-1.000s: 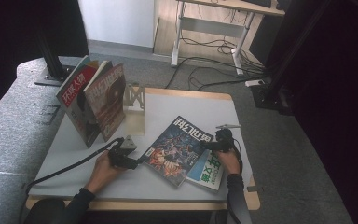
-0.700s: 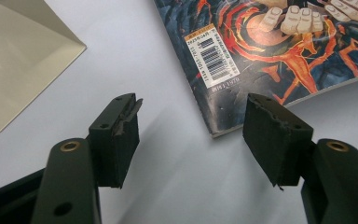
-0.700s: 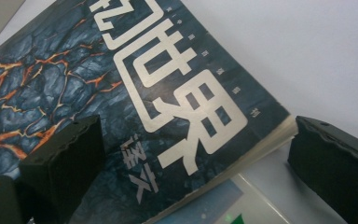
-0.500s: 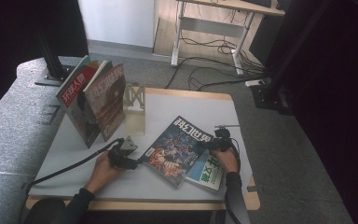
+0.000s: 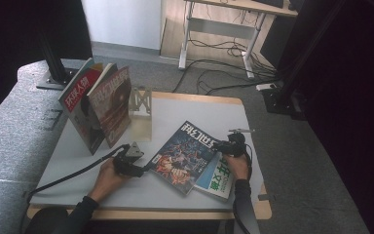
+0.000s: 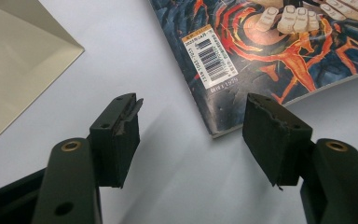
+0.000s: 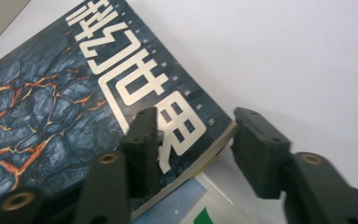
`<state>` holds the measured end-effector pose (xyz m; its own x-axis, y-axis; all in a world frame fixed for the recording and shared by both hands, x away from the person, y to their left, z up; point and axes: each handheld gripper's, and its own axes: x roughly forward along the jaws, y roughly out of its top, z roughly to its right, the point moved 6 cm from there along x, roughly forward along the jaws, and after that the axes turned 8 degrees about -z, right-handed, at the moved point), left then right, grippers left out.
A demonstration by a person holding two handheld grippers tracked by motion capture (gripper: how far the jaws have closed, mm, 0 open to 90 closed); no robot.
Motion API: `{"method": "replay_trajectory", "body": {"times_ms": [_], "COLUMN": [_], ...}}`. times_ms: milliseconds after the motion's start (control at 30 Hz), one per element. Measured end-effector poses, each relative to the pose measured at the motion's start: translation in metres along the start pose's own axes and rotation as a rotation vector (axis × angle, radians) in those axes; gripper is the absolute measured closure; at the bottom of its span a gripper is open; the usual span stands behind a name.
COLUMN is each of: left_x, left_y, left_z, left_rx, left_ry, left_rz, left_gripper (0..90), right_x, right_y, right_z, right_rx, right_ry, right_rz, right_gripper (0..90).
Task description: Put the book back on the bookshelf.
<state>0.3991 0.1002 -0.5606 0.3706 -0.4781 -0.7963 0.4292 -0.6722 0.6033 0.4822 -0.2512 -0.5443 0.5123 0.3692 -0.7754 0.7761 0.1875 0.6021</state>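
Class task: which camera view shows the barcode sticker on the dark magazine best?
The left gripper view: the barcode sticker is sharp and close on the dark magazine. The high view shows it as a tiny pale patch; the right gripper view shows the title corner.

Glossy printed paper on the dark magazine (image 5: 187, 156), sheen across the cover. Matt, smooth white table top (image 5: 199, 109), pale wood at the edge. Matt black plastic on the left gripper (image 6: 191, 135), pads (image 6: 270, 135) rubbery, chipped and rough. Translucent, frosted-looking plastic stand (image 5: 140, 119) at far left.
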Motion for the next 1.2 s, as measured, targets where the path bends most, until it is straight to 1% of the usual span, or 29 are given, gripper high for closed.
{"method": "replay_trajectory", "body": {"times_ms": [133, 233, 333, 433, 533, 600, 700, 833, 933, 1000, 1100, 1200], "left_x": [0.0, 0.0, 0.0, 0.0, 0.0, 0.0, 0.0, -0.001, -0.003, -0.003, -0.003, -0.005], "left_y": [0.0, 0.0, 0.0, 0.0, -0.001, -0.001, 0.0, 0.0, 0.001, 0.001, 0.001, 0.003], "left_z": [0.0, 0.0, 0.0, 0.0, 0.0, -0.001, -0.002, -0.004, -0.005, -0.004, -0.003, -0.002], "left_rx": [0.001, 0.001, 0.002, 0.001, -0.003, -0.006, -0.009, -0.017, -0.023, -0.024, -0.015, -0.015], "left_ry": [0.0, -0.001, 0.0, -0.001, -0.001, 0.0, 0.011, 0.017, 0.016, 0.001, 0.005, -0.006], "left_rz": [0.001, 0.001, 0.002, 0.004, 0.008, 0.009, 0.008, 0.008, 0.008, 0.004, 0.0, 0.012], "left_gripper": [36.1, 36.1, 36.1, 36.1, 36.0, 35.5, 32.5, 28.5, 27.9, 26.2, 25.5, 24.5], "right_x": [-0.004, -0.005, -0.007, -0.01, -0.016, -0.018, -0.023, -0.029, -0.033, -0.037, -0.044, -0.051], "right_y": [0.001, 0.002, 0.002, 0.003, 0.006, 0.007, 0.01, 0.013, 0.015, 0.018, 0.021, 0.025], "right_z": [0.0, 0.0, -0.001, -0.003, -0.007, -0.009, -0.012, -0.016, -0.02, -0.023, -0.03, -0.038], "right_rx": [-0.017, -0.021, -0.041, -0.052, -0.074, -0.087, -0.093, -0.088, -0.095, -0.107, -0.126, -0.156], "right_ry": [-0.019, -0.022, -0.021, -0.017, -0.018, -0.018, -0.005, 0.012, 0.021, 0.022, 0.022, 0.019], "right_rz": [0.017, 0.02, 0.031, 0.059, 0.081, 0.087, 0.097, 0.111, 0.119, 0.123, 0.129, 0.138], "right_gripper": [64.1, 66.2, 68.9, 74.9, 78.5, 79.1, 79.8, 80.8, 81.4, 81.5, 81.7, 81.8]}}
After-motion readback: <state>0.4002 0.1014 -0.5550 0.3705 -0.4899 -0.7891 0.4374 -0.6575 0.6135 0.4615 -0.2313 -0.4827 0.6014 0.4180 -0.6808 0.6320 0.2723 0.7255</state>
